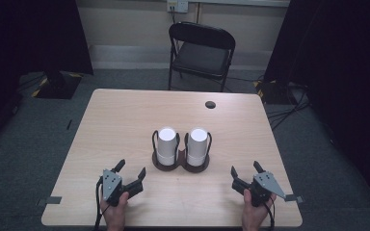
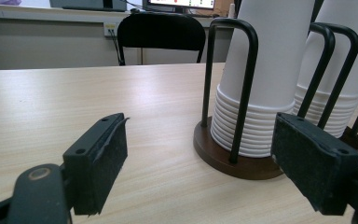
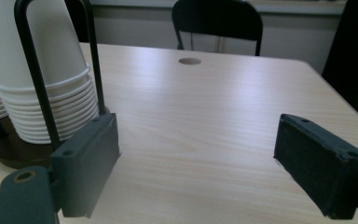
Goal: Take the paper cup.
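Observation:
Two stacks of white paper cups stand upside down in a dark wooden holder (image 1: pixel 180 166) with black wire hoops at the table's middle: a left stack (image 1: pixel 166 146) and a right stack (image 1: pixel 197 146). My left gripper (image 1: pixel 131 169) rests open near the front edge, to the left of the holder, nothing between its jaws. My right gripper (image 1: pixel 246 170) rests open at the front right, also holding nothing. In the left gripper view the left stack (image 2: pixel 265 70) rises just beyond the right jaw. In the right gripper view a stack (image 3: pixel 42 74) stands past the left jaw.
The light wooden table (image 1: pixel 125 115) has a round cable hole (image 1: pixel 210 104) near its far edge. A black folding chair (image 1: pixel 200 53) stands behind the table. Black curtains hang at both sides, and cables lie on the grey floor at the right.

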Demonstrator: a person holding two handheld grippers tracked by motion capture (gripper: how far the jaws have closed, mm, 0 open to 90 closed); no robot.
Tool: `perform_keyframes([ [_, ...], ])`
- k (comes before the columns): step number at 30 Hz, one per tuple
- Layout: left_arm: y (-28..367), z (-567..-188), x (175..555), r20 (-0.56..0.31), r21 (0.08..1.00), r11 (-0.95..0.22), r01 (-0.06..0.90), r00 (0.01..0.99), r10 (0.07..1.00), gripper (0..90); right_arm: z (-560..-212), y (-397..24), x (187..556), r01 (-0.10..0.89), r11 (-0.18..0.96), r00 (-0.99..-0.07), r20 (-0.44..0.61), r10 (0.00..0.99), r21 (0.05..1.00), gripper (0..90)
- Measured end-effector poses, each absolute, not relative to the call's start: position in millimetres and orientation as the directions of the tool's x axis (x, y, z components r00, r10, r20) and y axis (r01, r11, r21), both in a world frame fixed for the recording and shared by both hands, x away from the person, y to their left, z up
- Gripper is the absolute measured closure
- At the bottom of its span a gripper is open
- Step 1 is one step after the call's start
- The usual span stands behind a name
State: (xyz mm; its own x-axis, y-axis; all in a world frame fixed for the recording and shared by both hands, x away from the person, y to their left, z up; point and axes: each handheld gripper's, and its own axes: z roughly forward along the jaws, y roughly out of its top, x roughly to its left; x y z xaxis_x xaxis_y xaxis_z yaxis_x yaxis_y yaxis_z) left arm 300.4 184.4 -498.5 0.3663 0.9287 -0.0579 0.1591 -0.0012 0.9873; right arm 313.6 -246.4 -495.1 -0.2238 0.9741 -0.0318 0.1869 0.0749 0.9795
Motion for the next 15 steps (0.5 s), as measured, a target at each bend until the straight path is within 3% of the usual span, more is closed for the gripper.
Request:
perform_keyframes([
  [5, 185.8, -498.3, 302.4, -0.082, 0.984, 0.016, 0.176, 0.376, 0.923, 18.3, -495.6, -246.6, 311.3, 0.171, 0.046, -0.161, -0.018, 0.987, 0.984, 13.3],
  [8, 186.9, -498.1, 304.0, -0.095, 0.982, 0.021, 0.190, 0.393, 0.915, 15.6, -495.6, -243.7, 310.2, 0.165, 0.062, -0.192, -0.030, 0.981, 0.984, 15.1],
  [13, 182.0, -497.7, 303.4, -0.065, 0.981, 0.000, 0.194, 0.327, 0.943, 15.7, -495.4, -243.1, 310.7, 0.175, 0.057, -0.218, -0.018, 0.976, 0.983, 15.5],
  [15, 185.9, -497.1, 306.1, -0.095, 0.972, 0.006, 0.233, 0.373, 0.923, 16.1, -495.0, -243.0, 312.1, 0.195, 0.053, -0.214, -0.010, 0.977, 0.979, 16.9],
])
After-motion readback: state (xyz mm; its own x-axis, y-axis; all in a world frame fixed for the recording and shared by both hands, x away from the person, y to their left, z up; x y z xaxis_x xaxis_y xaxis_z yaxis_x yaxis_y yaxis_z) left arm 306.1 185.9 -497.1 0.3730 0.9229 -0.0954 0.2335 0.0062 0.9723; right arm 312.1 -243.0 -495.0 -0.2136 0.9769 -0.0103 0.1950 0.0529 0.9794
